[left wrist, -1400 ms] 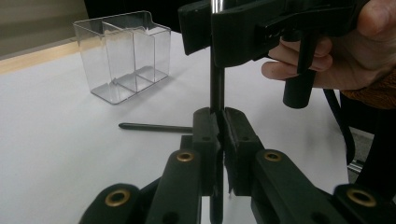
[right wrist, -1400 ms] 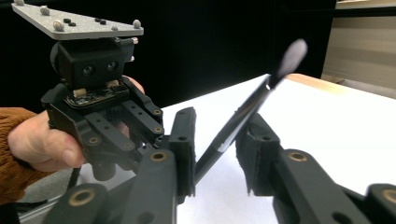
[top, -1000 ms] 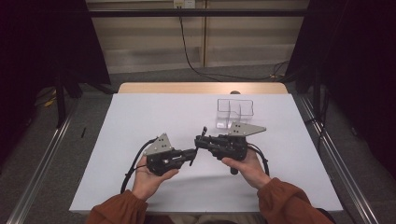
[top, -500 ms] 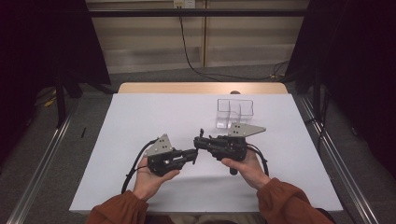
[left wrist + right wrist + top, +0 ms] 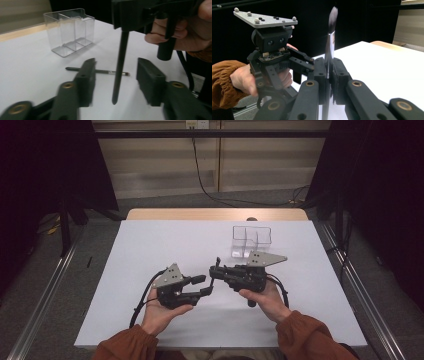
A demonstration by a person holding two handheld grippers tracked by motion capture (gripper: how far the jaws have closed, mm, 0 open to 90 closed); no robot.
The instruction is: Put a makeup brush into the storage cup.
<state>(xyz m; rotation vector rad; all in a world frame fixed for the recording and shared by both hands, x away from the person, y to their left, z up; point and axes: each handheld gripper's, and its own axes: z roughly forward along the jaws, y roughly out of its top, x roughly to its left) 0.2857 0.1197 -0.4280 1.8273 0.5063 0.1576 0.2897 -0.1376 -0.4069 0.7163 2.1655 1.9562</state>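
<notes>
My right gripper (image 5: 215, 271) is shut on a dark makeup brush (image 5: 331, 27), which stands upright with its bristles at the top. In the right gripper view the pads press the brush on both sides (image 5: 329, 72). My left gripper (image 5: 202, 285) faces it from the left and its jaws have just been opening. In the left gripper view the brush's handle (image 5: 120, 67) hangs between those jaws (image 5: 117, 80), touching neither pad. A second, thin brush (image 5: 97, 71) lies flat on the white table beyond the jaws.
A clear plastic organizer (image 5: 251, 240) with open-topped compartments stands behind the right gripper, and it looks empty (image 5: 70, 31). The white sheet (image 5: 150, 245) covers the table. Dark curtains and metal rails flank both sides.
The left gripper's jaws have spread apart and let go of the brush handle. Both hands kept their places, and the right gripper still grips the brush.
</notes>
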